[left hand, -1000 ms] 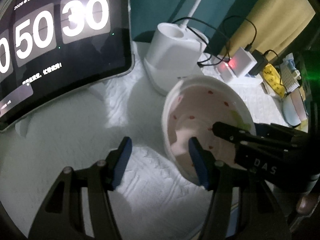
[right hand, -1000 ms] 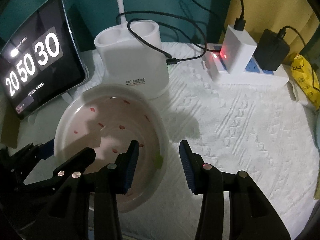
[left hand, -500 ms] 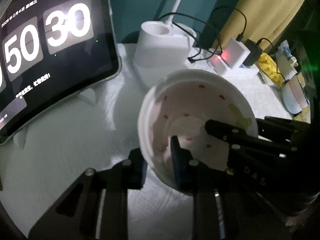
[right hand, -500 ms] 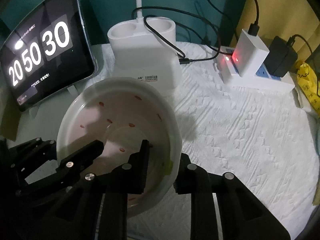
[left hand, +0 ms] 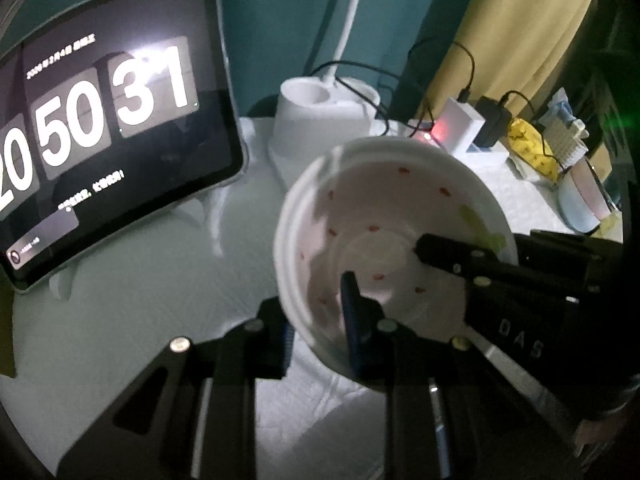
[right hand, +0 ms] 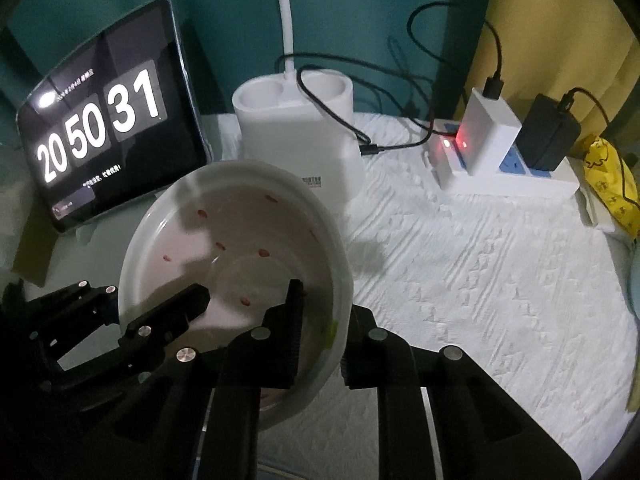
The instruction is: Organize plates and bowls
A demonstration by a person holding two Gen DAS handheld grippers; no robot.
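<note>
**Bowl held at both rims**

My left tongs [left hand: 320,316] and right tongs [right hand: 324,316] each clamp a rim of the bowl [right hand: 240,240], hiding its lower edge. It hangs tilted above the surface [right hand: 480,280], white with pink inside, red flecks and a green smear. Dim light blurs detail.

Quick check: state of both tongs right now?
Left tongs: closed on the rim of the white bowl.
Right tongs: closed on the opposite rim of the same bowl.

Tablet [right hand: 108,128] reads "20 50 31"; right gripper [left hand: 516,344] "DAS".
</note>
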